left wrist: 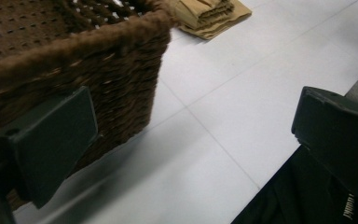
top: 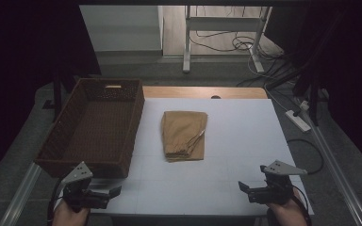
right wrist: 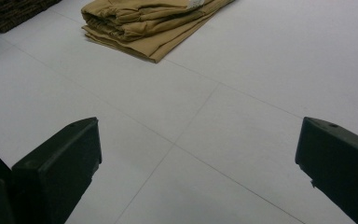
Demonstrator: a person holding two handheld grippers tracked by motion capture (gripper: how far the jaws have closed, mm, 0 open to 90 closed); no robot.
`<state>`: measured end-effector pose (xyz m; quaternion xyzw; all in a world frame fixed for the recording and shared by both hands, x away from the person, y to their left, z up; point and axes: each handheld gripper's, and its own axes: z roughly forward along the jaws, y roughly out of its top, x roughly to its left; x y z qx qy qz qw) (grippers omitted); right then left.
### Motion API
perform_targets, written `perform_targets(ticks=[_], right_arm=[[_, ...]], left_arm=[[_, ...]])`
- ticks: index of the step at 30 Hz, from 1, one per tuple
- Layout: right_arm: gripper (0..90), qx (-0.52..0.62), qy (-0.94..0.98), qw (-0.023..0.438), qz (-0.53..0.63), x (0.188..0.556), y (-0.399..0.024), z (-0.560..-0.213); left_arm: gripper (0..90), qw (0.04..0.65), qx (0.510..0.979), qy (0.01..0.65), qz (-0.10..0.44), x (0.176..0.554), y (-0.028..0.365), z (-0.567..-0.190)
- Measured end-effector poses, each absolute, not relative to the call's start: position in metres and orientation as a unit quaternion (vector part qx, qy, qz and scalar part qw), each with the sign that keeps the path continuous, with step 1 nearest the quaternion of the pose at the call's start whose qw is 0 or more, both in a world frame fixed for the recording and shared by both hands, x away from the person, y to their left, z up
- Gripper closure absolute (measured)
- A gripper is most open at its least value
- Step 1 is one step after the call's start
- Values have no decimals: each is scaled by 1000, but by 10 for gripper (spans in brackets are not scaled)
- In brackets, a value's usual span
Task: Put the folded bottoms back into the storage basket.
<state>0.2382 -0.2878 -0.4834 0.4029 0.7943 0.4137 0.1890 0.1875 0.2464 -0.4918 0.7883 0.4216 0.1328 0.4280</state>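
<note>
Nothing looks done yet: folded trousers lie mid-table, untouched, basket empty at nine o'clock. Left gripper and right gripper wait at six, jaws spread, holding nothing.

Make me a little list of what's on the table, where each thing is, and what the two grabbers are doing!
table: white top
folded cloth: tan, lying flat mid-table, right of the basket, not touching it
basket: brown woven, on the table's left side, nothing visible inside
left gripper: near edge, in front of the basket, jaws wide apart, holding nothing
right gripper: near edge, right side, jaws wide apart, holding nothing
contact: neither gripper touches the cloth
</note>
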Motion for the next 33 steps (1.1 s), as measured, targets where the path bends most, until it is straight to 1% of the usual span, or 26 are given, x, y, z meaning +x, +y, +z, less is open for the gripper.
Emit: perform_targets(ticks=[11,17,24,29,33], right_arm=[[11,401,795,189,413,238,-288,-484],[11,401,796,188,413,238,-288,-483],[11,400,797,186,413,239,-288,-484],[11,400,797,185,413,239,-288,-484],[11,400,797,185,413,239,-288,-484]], left_arm=[[0,438,800,398,104,193,226,-494],[0,439,808,380,102,196,215,-495],[0,439,816,367,86,201,201,-500],[0,443,817,358,86,203,195,-500],[0,431,829,345,91,204,184,-501]])
